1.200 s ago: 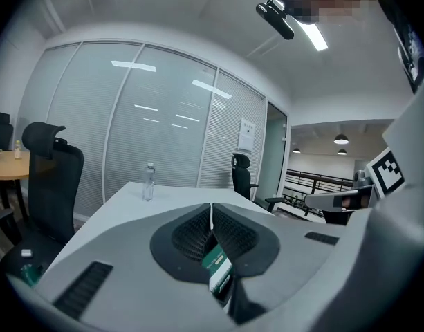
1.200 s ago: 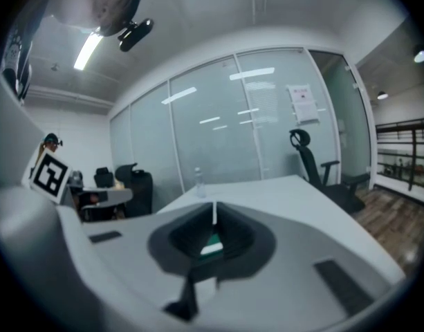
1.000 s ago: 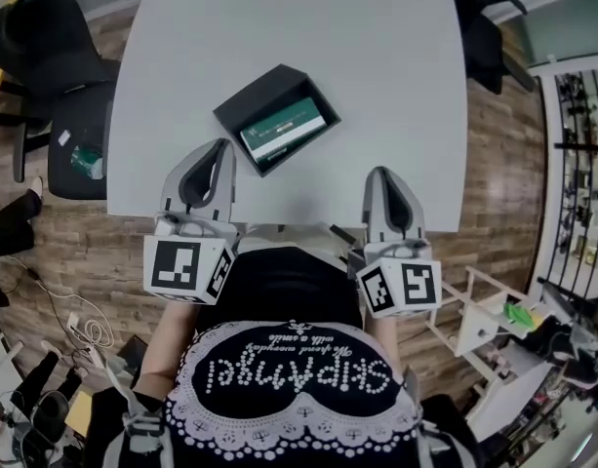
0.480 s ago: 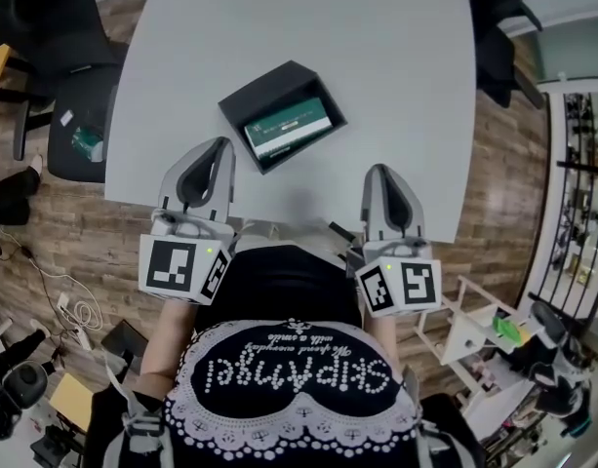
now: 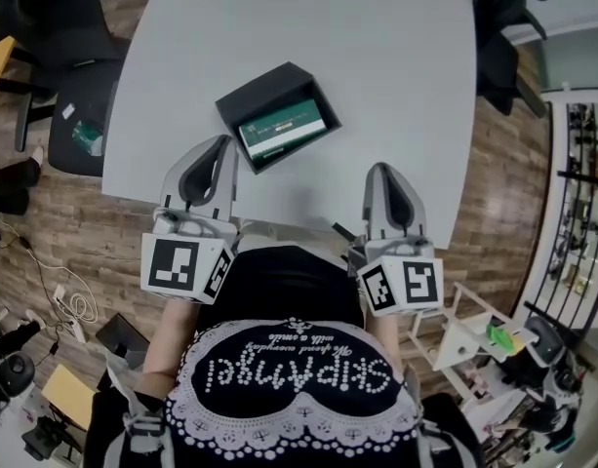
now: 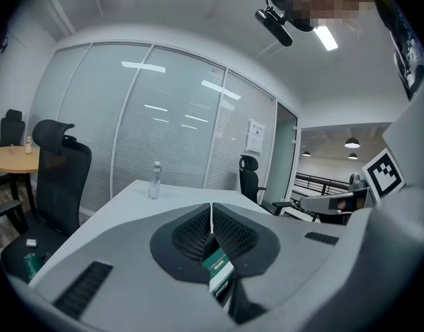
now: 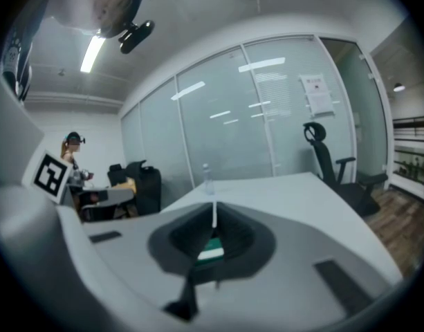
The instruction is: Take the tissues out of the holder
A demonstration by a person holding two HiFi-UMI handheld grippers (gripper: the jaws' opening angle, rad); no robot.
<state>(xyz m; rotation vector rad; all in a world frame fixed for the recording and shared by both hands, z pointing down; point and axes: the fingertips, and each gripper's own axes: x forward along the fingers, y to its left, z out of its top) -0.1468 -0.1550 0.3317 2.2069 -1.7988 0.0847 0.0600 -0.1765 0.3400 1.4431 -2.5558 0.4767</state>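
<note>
So far: nothing removed; tissue pack point(image 5: 282, 132) lies inside the black holder point(image 5: 264, 94) on the white table point(image 5: 377, 47).
Left gripper point(image 5: 221, 146): clenched, empty, hovering near the holder's near side.
Right gripper point(image 5: 381, 172): clenched, empty, further off.
Remaining: reach, grasp, lift out.
Gripper views only: water bottle point(image 6: 155, 180) at the table's far end, blurry from the right, probably the same one.
Head view only: holder's open top.

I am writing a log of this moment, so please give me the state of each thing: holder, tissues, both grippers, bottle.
Holder: open on top, lying on the table.
Tissues: inside the holder, not taken out.
Left gripper: jaws together, empty.
Right gripper: jaws together, empty.
Bottle: upright at the table's far end.
</note>
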